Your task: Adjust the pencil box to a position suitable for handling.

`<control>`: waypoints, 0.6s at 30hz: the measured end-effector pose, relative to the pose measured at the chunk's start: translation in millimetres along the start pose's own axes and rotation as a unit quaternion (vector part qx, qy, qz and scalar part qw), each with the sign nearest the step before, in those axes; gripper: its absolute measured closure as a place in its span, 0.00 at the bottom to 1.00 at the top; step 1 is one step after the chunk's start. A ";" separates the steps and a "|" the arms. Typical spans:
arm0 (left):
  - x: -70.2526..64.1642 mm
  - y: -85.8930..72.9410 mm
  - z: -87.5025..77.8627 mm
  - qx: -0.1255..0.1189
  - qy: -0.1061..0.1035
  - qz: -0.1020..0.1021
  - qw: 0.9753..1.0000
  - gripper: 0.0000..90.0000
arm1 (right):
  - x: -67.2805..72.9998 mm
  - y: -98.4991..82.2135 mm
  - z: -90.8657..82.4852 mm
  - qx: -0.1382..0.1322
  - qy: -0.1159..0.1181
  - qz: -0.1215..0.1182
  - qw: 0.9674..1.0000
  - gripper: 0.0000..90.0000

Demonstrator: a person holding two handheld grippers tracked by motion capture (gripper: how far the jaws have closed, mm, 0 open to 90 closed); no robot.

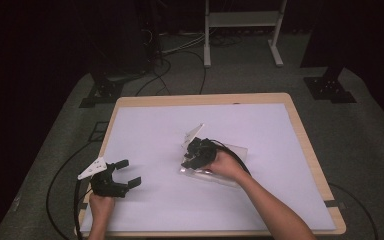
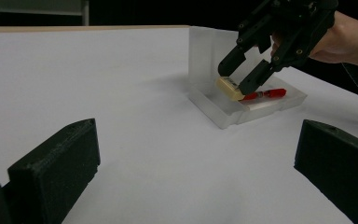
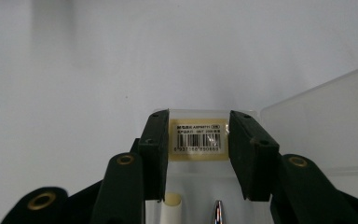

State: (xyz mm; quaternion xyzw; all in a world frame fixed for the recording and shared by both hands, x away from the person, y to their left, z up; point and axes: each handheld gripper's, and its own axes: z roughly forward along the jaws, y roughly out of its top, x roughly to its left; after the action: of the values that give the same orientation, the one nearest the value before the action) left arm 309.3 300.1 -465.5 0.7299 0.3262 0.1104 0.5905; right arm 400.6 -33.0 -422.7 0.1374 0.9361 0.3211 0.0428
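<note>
A clear plastic box (image 1: 236, 150) lies open near the middle of the white table sheet, its lid (image 2: 205, 51) standing up behind it. My right gripper (image 1: 192, 160) points down into the box's left end. Its jaws are shut on a cream block with a barcode label (image 3: 198, 140), one pad against each side. From the left gripper view the cream block (image 2: 228, 88) sits tilted between those jaws, just above the box's edge. A red pen (image 2: 268, 94) lies in the box. My left gripper (image 1: 130, 172) rests open on the sheet at the front left with nothing between its fingers.
A white stick (image 3: 173, 200) and a metal pen tip (image 3: 218, 210) lie in the box below the block. The wooden table edge (image 1: 307, 150) frames the white sheet. Cables (image 1: 180, 65) and a white stand (image 1: 242, 20) occupy the floor beyond the table.
</note>
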 end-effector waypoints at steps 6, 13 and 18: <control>-0.2 -0.1 0.3 -0.003 0.000 -0.001 1.000 0.00 | -3.0 -1.3 4.8 0.003 0.002 0.006 1.000 0.65; -0.1 -0.1 0.2 -0.002 0.000 0.000 1.000 0.00 | -6.0 -2.9 8.3 0.007 0.004 0.008 1.000 0.65; -0.1 -0.1 0.2 -0.002 0.000 0.001 1.000 0.00 | -7.2 -3.4 10.6 0.010 0.003 0.011 1.000 0.65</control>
State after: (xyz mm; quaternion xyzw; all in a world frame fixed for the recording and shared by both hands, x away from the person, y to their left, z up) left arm 309.3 299.9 -465.6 0.7292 0.3254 0.1111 0.5917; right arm 408.4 -31.4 -433.2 0.1470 0.9378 0.3126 0.0349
